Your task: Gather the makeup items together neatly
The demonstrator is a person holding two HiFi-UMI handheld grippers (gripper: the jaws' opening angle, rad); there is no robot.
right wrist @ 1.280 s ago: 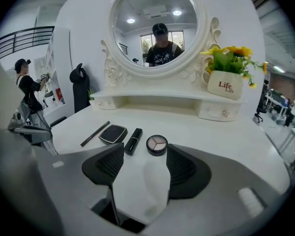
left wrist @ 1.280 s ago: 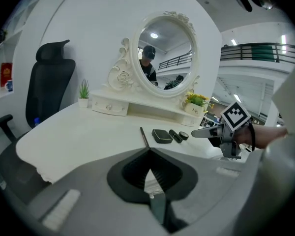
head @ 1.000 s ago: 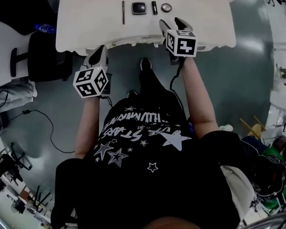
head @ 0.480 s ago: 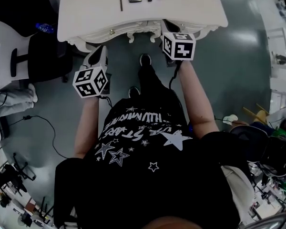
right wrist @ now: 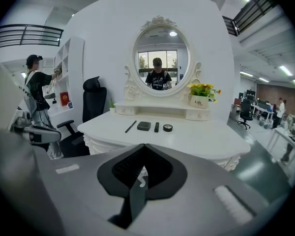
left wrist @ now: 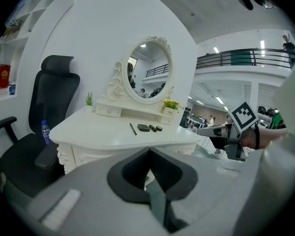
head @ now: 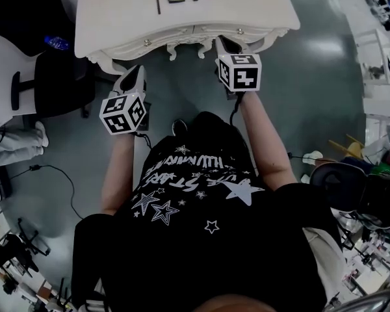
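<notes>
Four in row: slim pencil point(right wrist: 131, 127), square compact point(right wrist: 143, 126), short stick point(right wrist: 156, 127), round pot point(right wrist: 167, 128).

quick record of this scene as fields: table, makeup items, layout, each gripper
table: white dressing table with oval mirror
items: pencil, square compact, dark tube, round compact
layout: one row in front of the mirror, close together with small gaps
left gripper: shut, empty, short of the table
right gripper: shut, empty, short of the table
</notes>
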